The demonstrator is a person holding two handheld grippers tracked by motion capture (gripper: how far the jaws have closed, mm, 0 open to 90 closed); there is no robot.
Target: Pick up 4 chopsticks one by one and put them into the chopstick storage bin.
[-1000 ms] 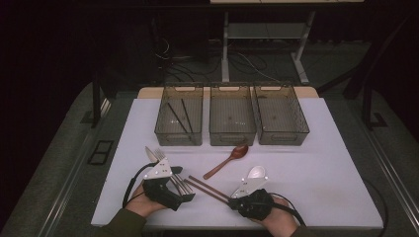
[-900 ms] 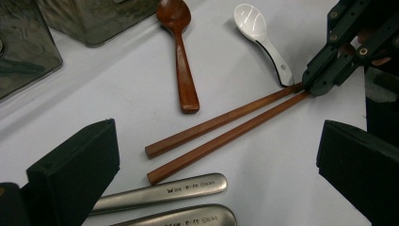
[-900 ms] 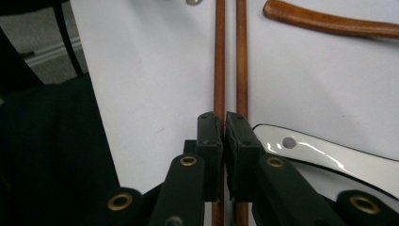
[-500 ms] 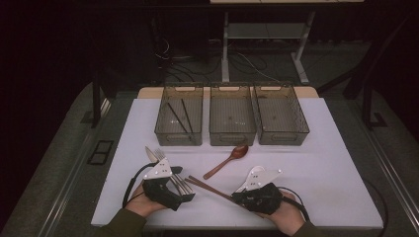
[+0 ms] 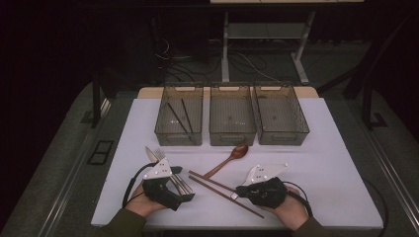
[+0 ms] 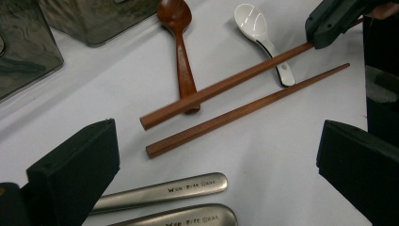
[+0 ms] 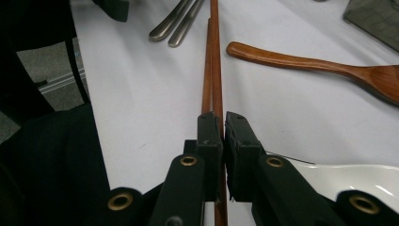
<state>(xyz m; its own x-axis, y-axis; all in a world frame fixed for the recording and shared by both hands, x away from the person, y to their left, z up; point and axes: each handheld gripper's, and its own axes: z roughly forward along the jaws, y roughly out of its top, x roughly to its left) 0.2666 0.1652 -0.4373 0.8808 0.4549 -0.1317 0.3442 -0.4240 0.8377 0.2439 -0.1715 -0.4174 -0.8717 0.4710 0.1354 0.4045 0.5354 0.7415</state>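
Got my right gripper clamped on one long brown wooden chopstick, its far end now lifted onto the wooden spoon, so binning's next. Left gripper sits wide open.

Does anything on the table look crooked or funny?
Yes. One brown wooden chopstick is pinched at its end by the right claw and leans across the handle of the dark wooden spoon, while its partner chopstick lies flat on the white table.

Matt wooden chopstick (smooth-grained), brushed-metal cutlery handles.
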